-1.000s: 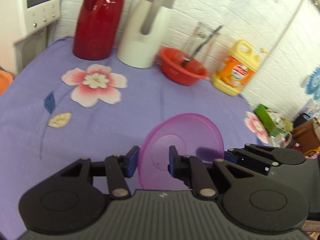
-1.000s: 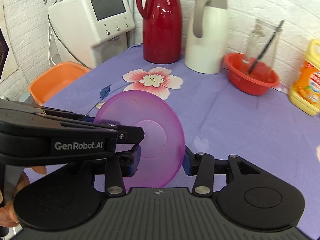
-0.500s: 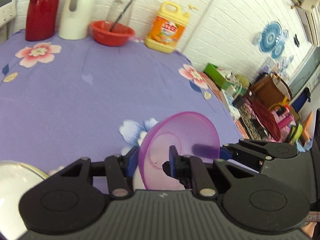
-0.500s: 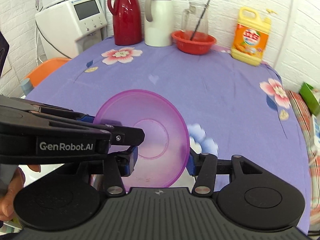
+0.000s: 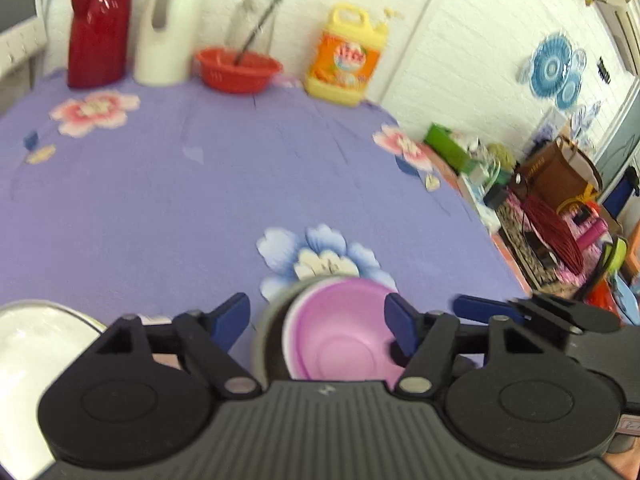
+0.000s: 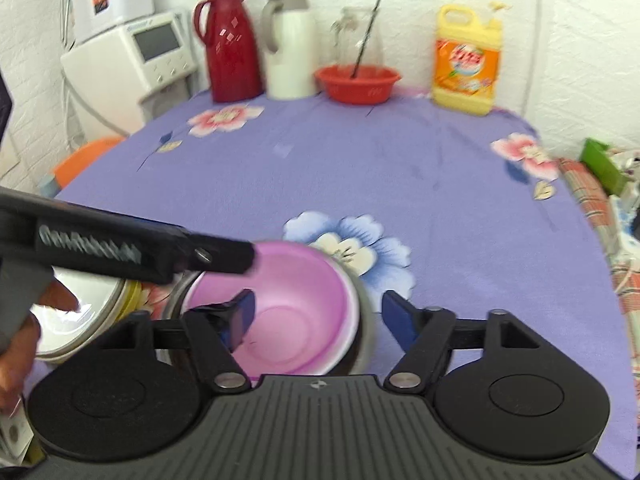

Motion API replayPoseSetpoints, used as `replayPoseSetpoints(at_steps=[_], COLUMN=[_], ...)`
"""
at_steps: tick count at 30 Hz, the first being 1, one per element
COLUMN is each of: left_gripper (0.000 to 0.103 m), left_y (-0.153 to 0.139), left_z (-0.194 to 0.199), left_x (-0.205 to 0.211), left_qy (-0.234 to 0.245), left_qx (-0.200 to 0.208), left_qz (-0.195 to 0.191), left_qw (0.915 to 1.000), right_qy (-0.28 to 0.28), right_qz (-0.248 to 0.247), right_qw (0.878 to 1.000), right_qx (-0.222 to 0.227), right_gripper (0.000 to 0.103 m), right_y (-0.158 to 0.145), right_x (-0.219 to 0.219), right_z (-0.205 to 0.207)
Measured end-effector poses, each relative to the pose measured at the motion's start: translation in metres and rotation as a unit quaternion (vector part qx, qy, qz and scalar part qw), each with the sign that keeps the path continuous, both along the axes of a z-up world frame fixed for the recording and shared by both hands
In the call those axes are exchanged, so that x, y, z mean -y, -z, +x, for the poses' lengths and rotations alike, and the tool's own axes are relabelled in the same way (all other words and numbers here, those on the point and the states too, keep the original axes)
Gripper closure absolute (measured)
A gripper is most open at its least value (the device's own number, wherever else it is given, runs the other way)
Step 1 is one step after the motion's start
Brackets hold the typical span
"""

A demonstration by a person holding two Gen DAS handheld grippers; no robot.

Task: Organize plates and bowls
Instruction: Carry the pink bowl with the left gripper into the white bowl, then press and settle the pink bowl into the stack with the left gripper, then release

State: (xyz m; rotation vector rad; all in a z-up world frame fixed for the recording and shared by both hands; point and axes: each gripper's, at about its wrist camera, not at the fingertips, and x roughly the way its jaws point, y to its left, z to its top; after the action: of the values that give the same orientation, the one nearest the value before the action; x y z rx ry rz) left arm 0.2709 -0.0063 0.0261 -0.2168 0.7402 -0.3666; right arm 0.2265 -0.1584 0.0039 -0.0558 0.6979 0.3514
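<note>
We saw the purple bowl [image 6: 280, 312] sitting nested inside a metal bowl [image 6: 366, 320] at the near edge of the bench [image 6: 360, 176], just near of a blue flower printed on the purple cloth. Our left claw [image 5: 318, 318] was spread wide with its blue pads on either side of the bowl, gripping nothing. Our right claw [image 6: 316, 316] was likewise spread; its left pad hung over the purple bowl's hollow, and we could not tell whether it touched. To the left lay a white plate [image 6: 76, 320]. At the far edge stood a red basin [image 6: 358, 82].
</note>
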Motion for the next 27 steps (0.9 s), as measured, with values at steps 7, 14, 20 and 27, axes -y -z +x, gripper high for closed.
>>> replayPoseSetpoints(at_steps=[7, 14, 20, 27], left_gripper=[0.027, 0.024, 0.024, 0.023], left_y=[-0.006, 0.017, 0.027, 0.036], left_z=[-0.025, -0.033, -0.014, 0.006], left_x=[-0.018, -0.02, -0.011, 0.002], left_qy=[-0.037, -0.057, -0.054, -0.054], left_qx=[0.053, 0.04, 0.017, -0.001], left_qz=[-0.019, -0.014, 0.006, 0.044], left_qw=[0.9977, 0.9975, 0.9984, 0.9976], right_qy=[0.05, 0.104, 0.101, 0.102], right_qz=[0.049, 0.084, 0.074, 0.054], right_qw=[0.996, 0.989, 0.991, 0.993], right_qx=[0.058, 0.064, 0.039, 0.0], right_gripper=[0.0, 0.0, 0.0, 0.0], right_y=[0.009, 0.026, 0.036, 0.05], right_x=[0.02, 0.026, 0.019, 0.008], right_z=[-0.042, -0.057, -0.032, -0.005])
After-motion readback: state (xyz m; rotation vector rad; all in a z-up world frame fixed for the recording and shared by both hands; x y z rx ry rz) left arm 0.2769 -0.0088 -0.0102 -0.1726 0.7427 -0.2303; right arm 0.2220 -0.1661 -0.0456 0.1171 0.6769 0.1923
